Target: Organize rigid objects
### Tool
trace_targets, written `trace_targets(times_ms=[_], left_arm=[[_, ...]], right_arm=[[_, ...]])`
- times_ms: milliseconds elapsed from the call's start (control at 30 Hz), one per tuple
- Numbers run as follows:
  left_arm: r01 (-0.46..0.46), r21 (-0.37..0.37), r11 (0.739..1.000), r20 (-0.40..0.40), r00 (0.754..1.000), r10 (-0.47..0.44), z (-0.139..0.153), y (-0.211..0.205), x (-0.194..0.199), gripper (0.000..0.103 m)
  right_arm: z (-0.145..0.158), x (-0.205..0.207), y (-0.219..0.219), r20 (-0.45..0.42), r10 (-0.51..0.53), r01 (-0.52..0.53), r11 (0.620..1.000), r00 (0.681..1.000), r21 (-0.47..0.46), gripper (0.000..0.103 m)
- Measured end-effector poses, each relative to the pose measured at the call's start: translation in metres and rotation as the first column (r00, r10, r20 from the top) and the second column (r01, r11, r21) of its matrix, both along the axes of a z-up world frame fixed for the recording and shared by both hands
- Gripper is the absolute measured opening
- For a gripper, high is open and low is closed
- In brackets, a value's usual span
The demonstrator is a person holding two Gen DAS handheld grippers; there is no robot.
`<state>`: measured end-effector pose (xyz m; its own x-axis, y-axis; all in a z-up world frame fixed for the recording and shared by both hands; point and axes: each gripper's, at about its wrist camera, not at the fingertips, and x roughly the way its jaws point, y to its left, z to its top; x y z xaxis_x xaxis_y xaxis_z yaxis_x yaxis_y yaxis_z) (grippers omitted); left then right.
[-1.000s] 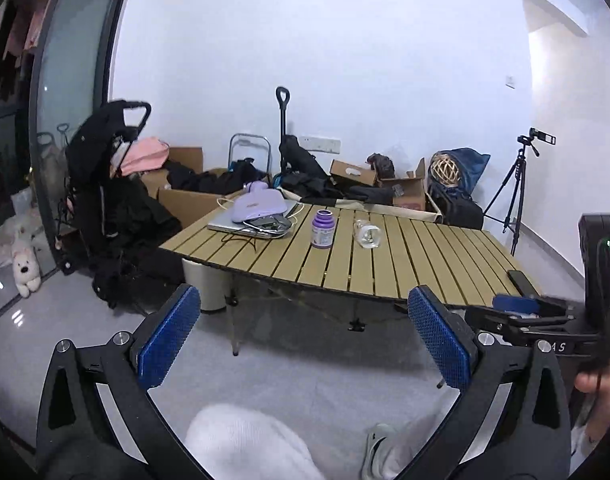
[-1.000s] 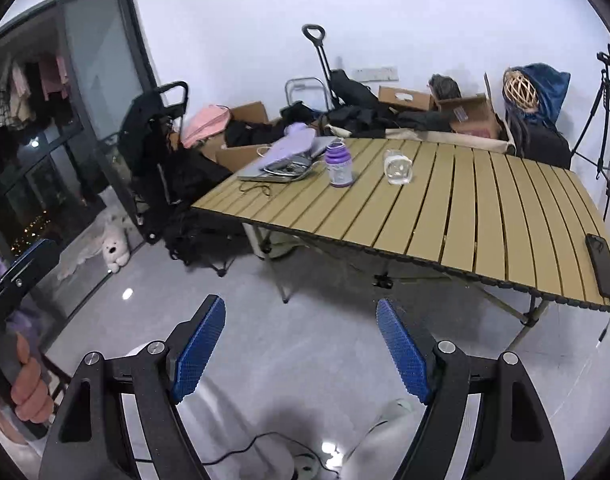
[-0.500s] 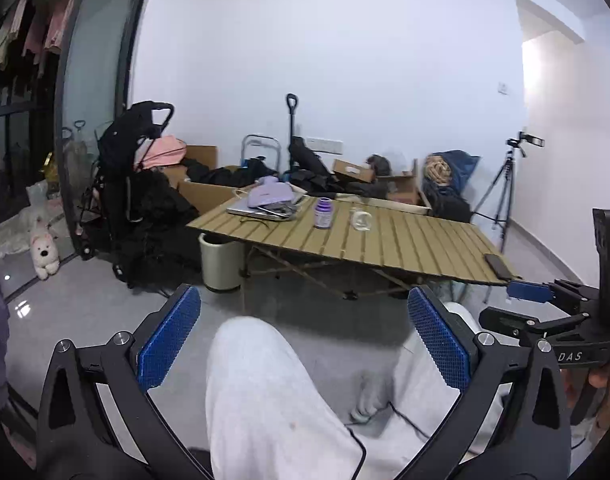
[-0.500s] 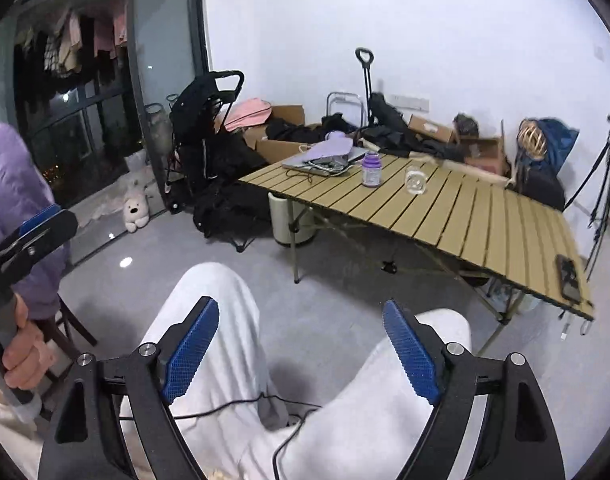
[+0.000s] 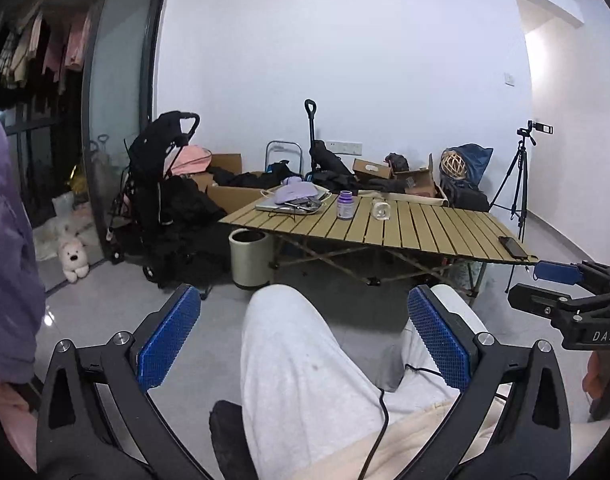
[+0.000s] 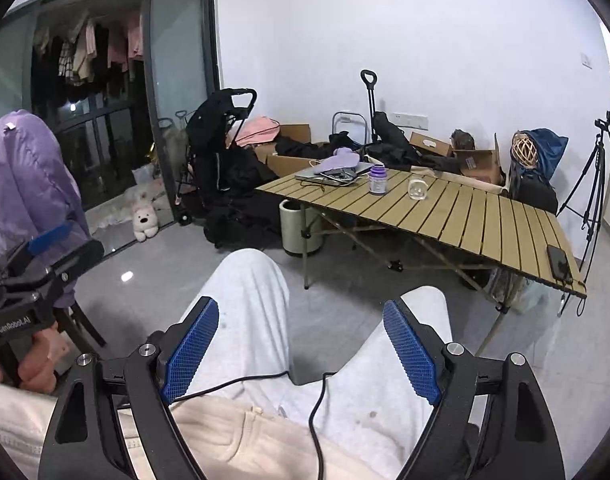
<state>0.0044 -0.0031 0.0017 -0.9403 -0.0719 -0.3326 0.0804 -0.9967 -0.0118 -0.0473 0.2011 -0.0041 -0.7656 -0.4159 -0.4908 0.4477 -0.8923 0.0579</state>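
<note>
Left gripper (image 5: 303, 334) + right gripper (image 6: 301, 350): both jaws wide apart, nothing held, over person's lap. Purple bottle (image 5: 345, 206) upright, glass jar (image 5: 381, 210) beside it, on slat table (image 5: 433, 228), well apart from grippers.

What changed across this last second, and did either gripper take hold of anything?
Both cameras pulled back from the slatted table and dropped low; the person's legs now fill the foreground. The left gripper and right gripper stayed open and empty. The purple jar, glass and phone sit unmoved.

Left gripper (image 5: 303, 338) agape over lap (image 5: 305, 368)
</note>
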Motion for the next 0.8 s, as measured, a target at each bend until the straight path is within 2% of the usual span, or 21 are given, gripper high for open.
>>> trace_targets(times_ms=[300, 600, 800], left_arm=[[0.023, 0.022, 0.999, 0.002, 1.000, -0.023, 0.001, 0.001, 0.002, 0.103], [0.064, 0.040, 0.997, -0.001, 0.998, -0.064, 0.001, 0.003, 0.002, 0.103], [0.058, 0.045, 0.997, -0.020, 0.998, -0.057, 0.004, 0.001, 0.005, 0.103]], right_arm=[[0.005, 0.004, 0.010, -0.024, -0.024, 0.024, 0.999, 0.999, -0.032, 0.089], [0.004, 0.008, 0.000, -0.028, 0.018, -0.019, 0.999, 0.999, -0.026, 0.089], [0.005, 0.010, -0.003, -0.037, 0.022, -0.022, 1.000, 0.999, -0.020, 0.089]])
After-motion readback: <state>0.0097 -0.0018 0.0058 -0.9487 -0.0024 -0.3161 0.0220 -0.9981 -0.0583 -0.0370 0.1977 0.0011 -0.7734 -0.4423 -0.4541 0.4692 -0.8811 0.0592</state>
